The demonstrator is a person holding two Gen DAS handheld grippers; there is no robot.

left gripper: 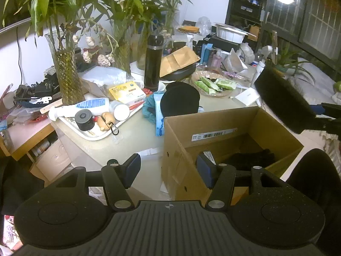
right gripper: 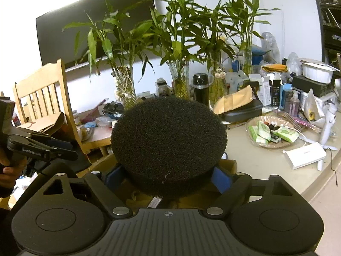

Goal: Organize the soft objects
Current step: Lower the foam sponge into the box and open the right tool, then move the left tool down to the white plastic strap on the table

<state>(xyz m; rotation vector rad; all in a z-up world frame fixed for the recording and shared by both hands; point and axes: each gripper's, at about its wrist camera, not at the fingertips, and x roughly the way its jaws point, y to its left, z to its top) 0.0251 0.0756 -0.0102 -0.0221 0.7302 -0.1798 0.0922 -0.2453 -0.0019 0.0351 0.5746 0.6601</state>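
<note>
1. Your right gripper (right gripper: 168,178) is grasping the black foam disc (right gripper: 168,145) across its width, the blue pads pressing its lower sides. It fills the centre of the right wrist frame, and it is probably held by the edge so it can drop flat.
2. In the left wrist frame the disc is hanging at the right edge, above the open cardboard box (left gripper: 213,123) at lower centre, likely its destination.
3. Your left gripper (left gripper: 168,169) is standing released and empty, its fingers straddling the box's near corner, possibly to steady it.
4. A dark soft item (left gripper: 249,157) is already lying inside the box.
</note>
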